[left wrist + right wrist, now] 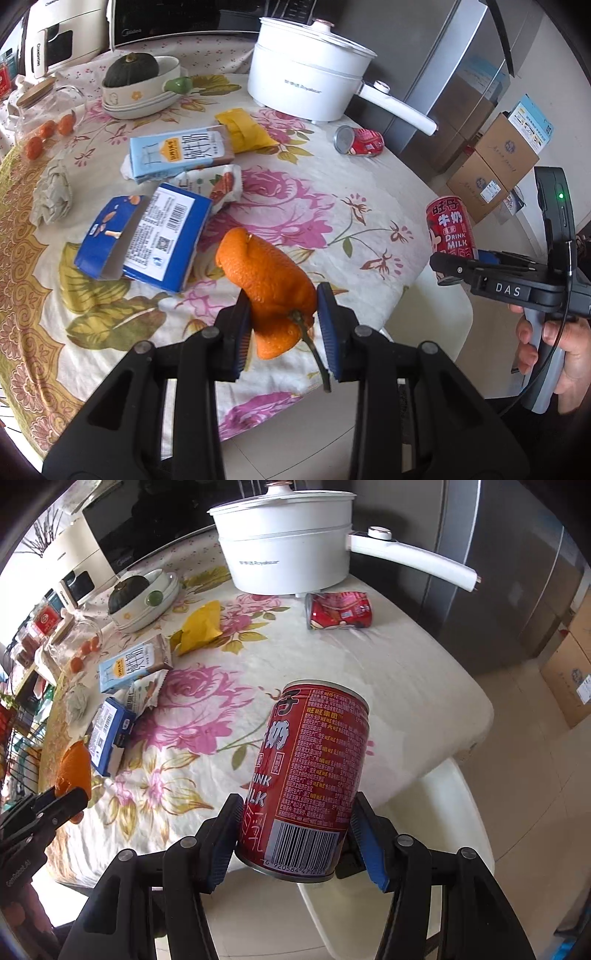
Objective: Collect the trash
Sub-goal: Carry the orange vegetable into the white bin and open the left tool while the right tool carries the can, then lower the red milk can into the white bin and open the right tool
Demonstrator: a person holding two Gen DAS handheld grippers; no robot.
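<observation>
L: my left gripper [282, 328] pinches orange peel [266, 284] | R: right gripper [295, 843] clamps milk can [306, 779] | risk: limp peel slips; tilted can twists loose

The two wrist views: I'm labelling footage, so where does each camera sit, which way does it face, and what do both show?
Left wrist: on the left tongs, looking down over the floral table; they clamp an orange peel; a hand with the right tongs shows at the right edge.
Right wrist: on the right tongs, looking down at the table's edge; they clamp a red milk can.
Shared: white pot, crushed can, blue box, peel, milk can.
</observation>
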